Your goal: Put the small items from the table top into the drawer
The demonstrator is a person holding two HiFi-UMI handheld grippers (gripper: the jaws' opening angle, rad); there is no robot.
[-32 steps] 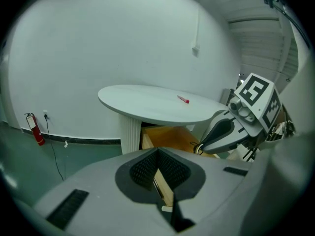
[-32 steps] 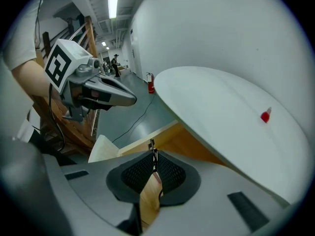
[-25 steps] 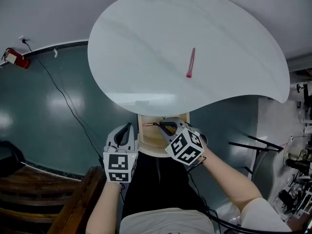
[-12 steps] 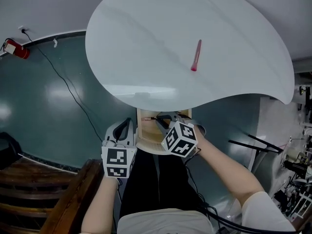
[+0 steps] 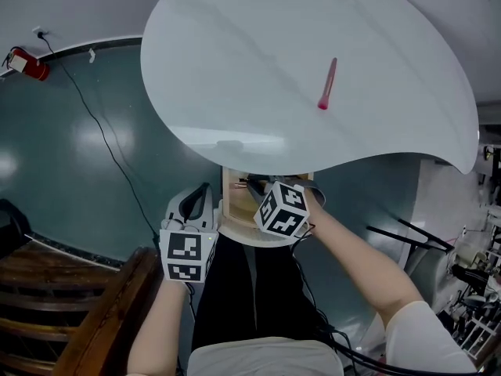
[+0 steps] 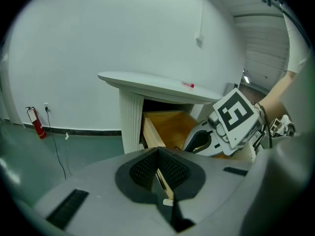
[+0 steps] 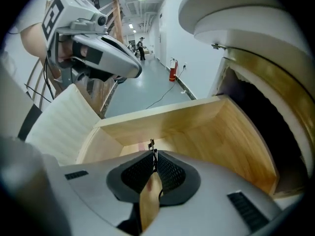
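Observation:
A pink pen-like item (image 5: 326,84) lies on the white table top (image 5: 235,69); it shows small in the left gripper view as the pink item (image 6: 188,85). Under the near edge the wooden drawer (image 5: 232,202) stands pulled out. My right gripper (image 5: 257,188) points steeply down into the drawer (image 7: 206,127), shut on a thin dark item (image 7: 153,150) that pokes out between its pads. My left gripper (image 5: 202,198) hangs just left of the drawer, shut and empty; its jaws (image 6: 157,154) meet in front of the drawer's side (image 6: 152,134).
A ribbed white pedestal (image 6: 130,122) carries the table left of the drawer. A red fire extinguisher (image 5: 23,63) and a cable (image 5: 109,163) are on the green floor. Wooden furniture (image 5: 78,312) stands at lower left, a dark metal frame (image 5: 407,237) at right.
My right gripper has sunk into the drawer with the thin item and rolled, its marker cube turning. The left gripper has dropped slightly beside the drawer.

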